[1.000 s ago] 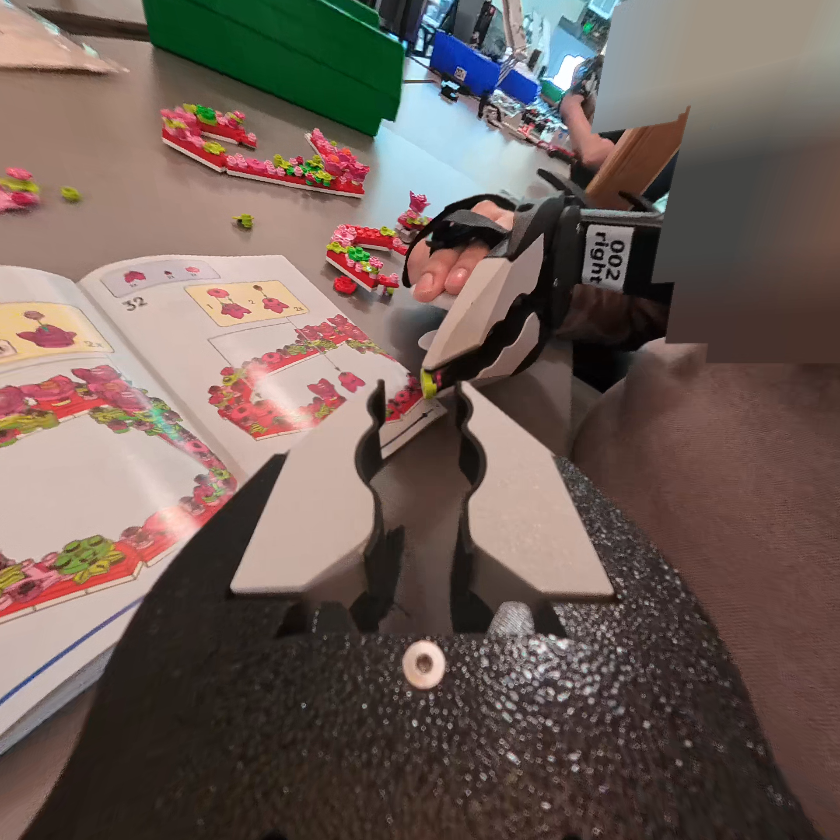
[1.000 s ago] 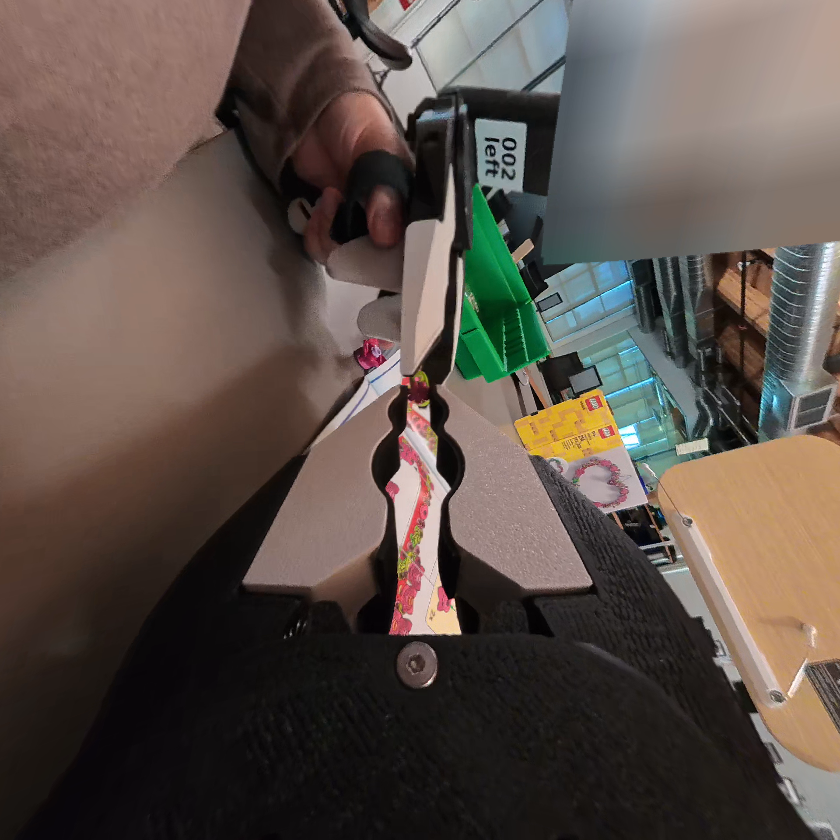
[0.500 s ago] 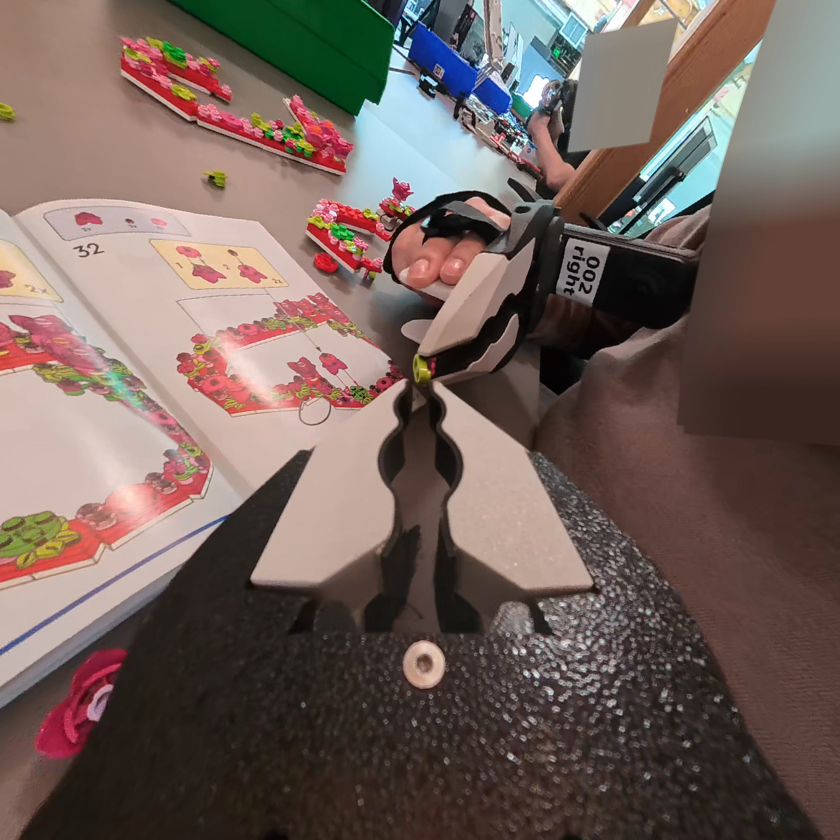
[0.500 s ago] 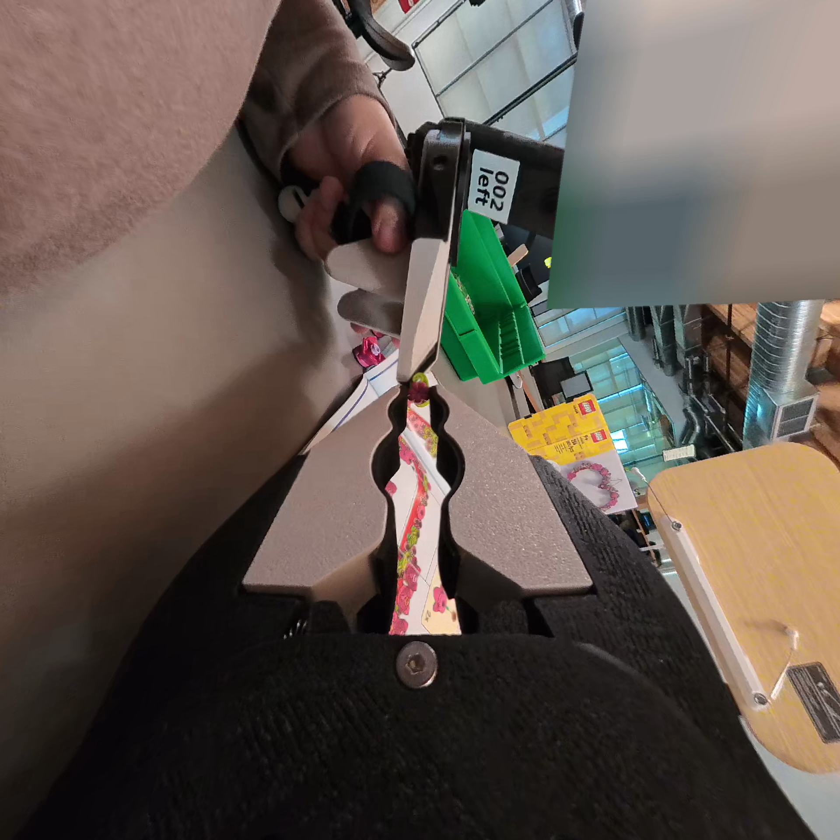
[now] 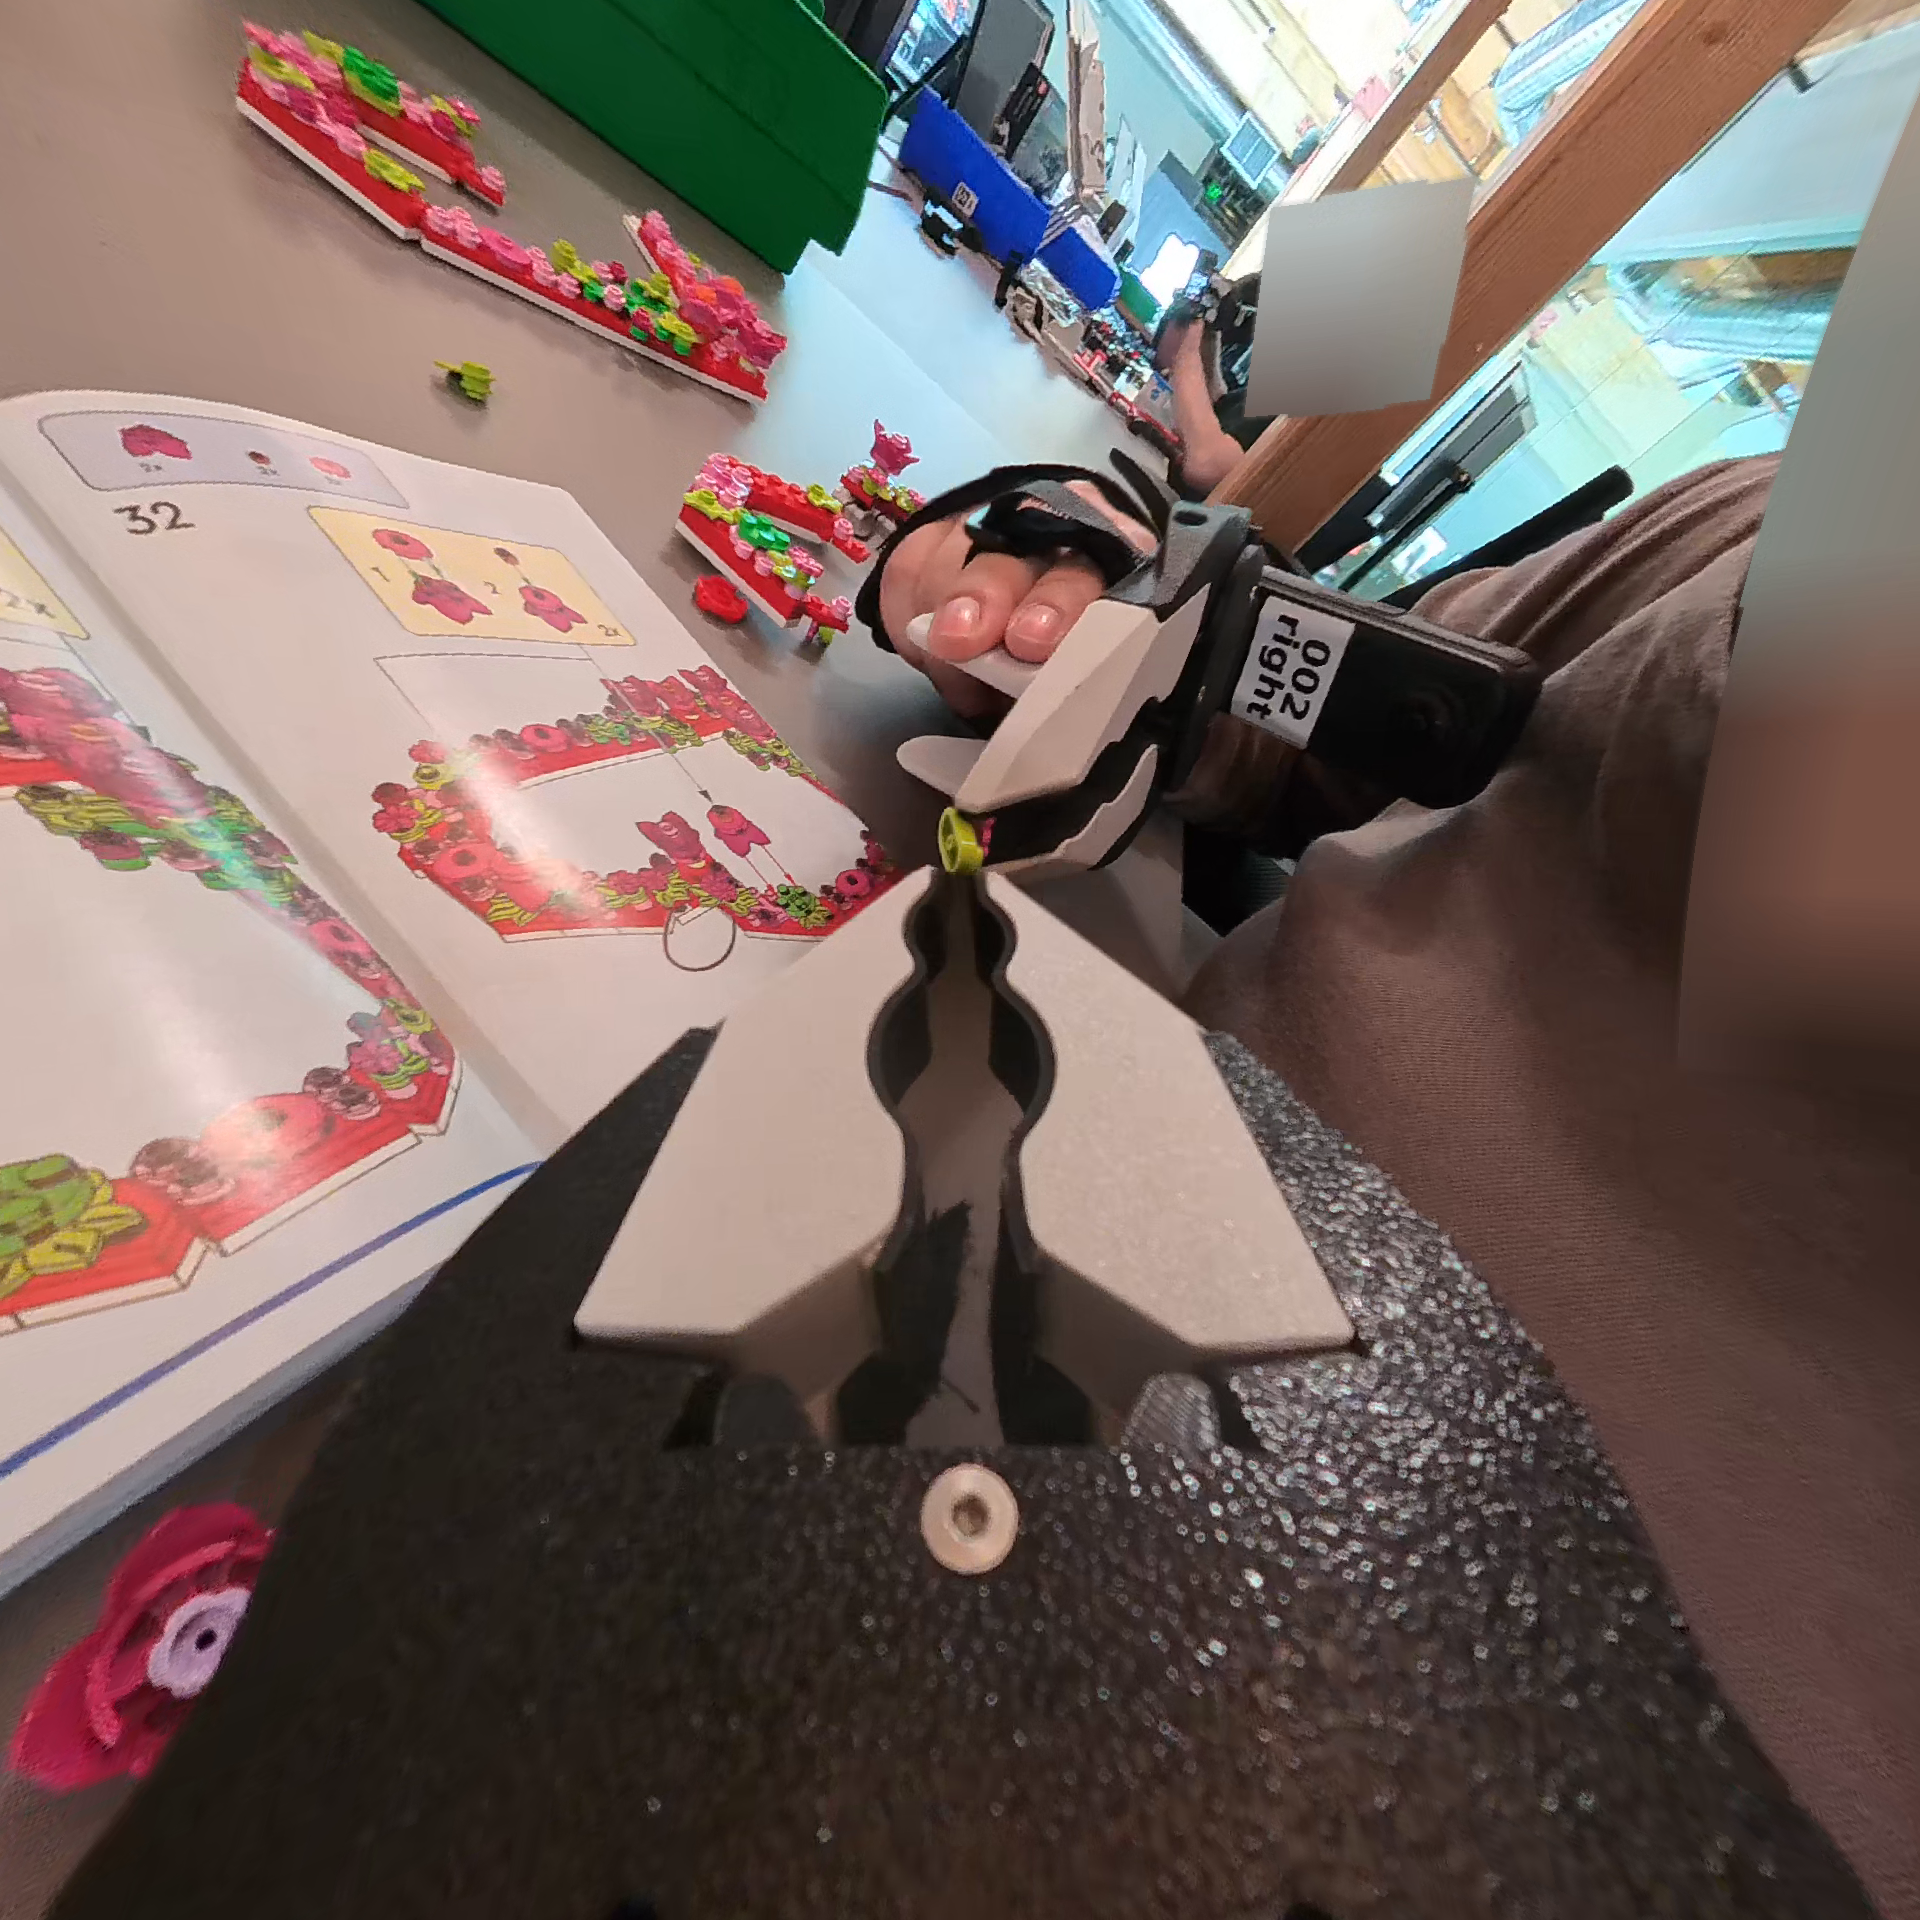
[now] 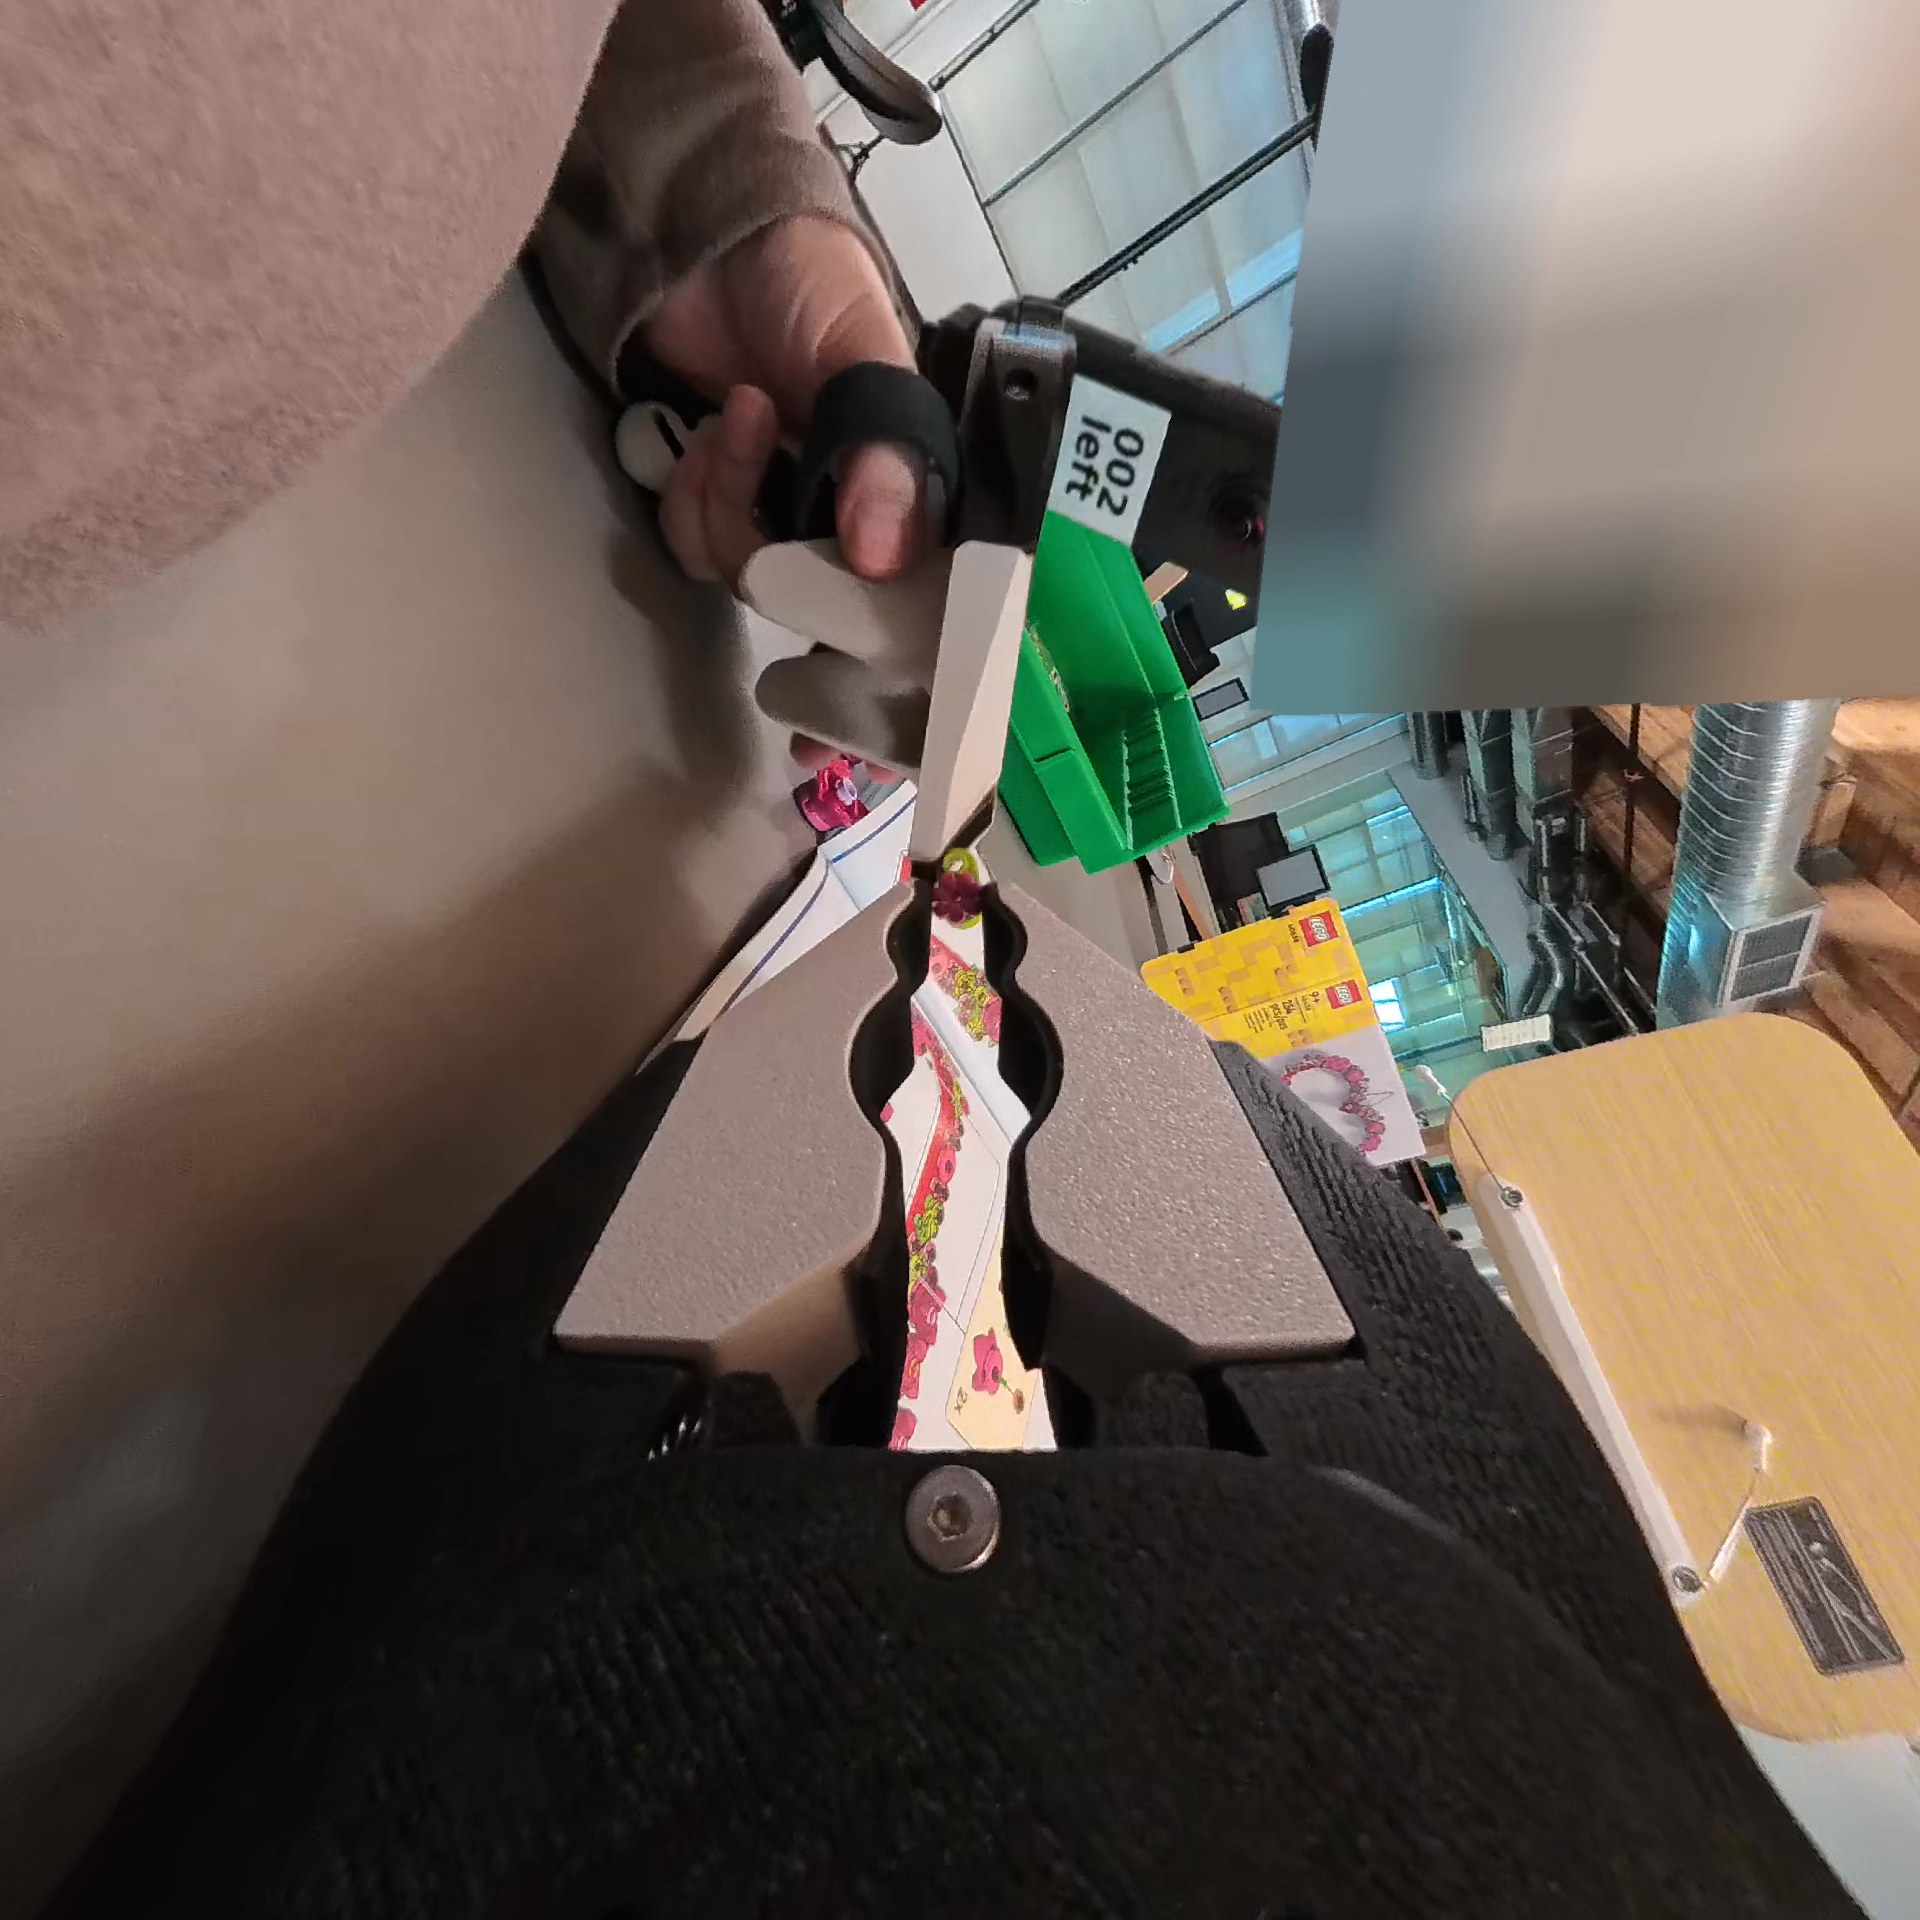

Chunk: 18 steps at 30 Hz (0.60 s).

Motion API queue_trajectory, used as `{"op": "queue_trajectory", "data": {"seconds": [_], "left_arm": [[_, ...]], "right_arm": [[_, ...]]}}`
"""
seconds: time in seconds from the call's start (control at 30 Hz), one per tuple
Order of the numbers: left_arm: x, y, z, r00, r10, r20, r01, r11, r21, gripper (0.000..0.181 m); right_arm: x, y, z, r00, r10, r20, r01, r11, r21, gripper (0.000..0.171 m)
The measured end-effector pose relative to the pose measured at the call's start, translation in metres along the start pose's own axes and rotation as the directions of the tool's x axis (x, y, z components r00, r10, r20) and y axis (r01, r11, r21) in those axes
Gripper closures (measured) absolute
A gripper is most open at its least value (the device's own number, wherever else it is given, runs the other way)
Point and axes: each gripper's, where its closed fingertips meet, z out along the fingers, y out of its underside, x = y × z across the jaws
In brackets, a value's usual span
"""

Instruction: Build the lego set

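The right hand-held gripper [image 6: 951, 883] pinches a tiny lime-and-pink flower piece [image 6: 956, 891] so the nearly clenched, empty-looking left hand-held gripper [image 5: 961, 883] can meet it.

A tiny lime-green round piece [image 5: 958, 837] with a dark pink flower bit [image 6: 954, 894] on it sits up off the counter, right where the two hand-held gripper tips meet. The instruction booklet [image 5: 312, 790] lies open flat, showing the flower wreath. Behind it there's a long red strip [image 5: 499, 223] covered in pink and green blossoms, plus a shorter red chunk [image 5: 774, 545] of the same sort near the booklet's far corner. One small green piece [image 5: 464, 377] lies loose between them. A big magenta flower with a lilac centre [image 5: 145, 1652] lies beside the booklet's near edge.
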Motion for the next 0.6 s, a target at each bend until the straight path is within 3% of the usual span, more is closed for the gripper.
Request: {"op": "queue_trajectory", "data": {"seconds": [0.23,0.6], "left_arm": [[-0.0013,0.0003,0.0006,1.0,-0.016,-0.001,0.016,1.0,-0.003,0.169],[-0.001,0.0009,0.0009,1.0,-0.02,-0.006,0.02,1.0,-0.007,0.178]], "right_arm": [[-0.0023,0.0007,0.0006,1.0,-0.018,0.008,0.018,1.0,-0.009,0.164],[-0.0023,-0.0011,0.0014,1.0,-0.017,0.005,0.017,1.0,-0.005,0.163]]}}
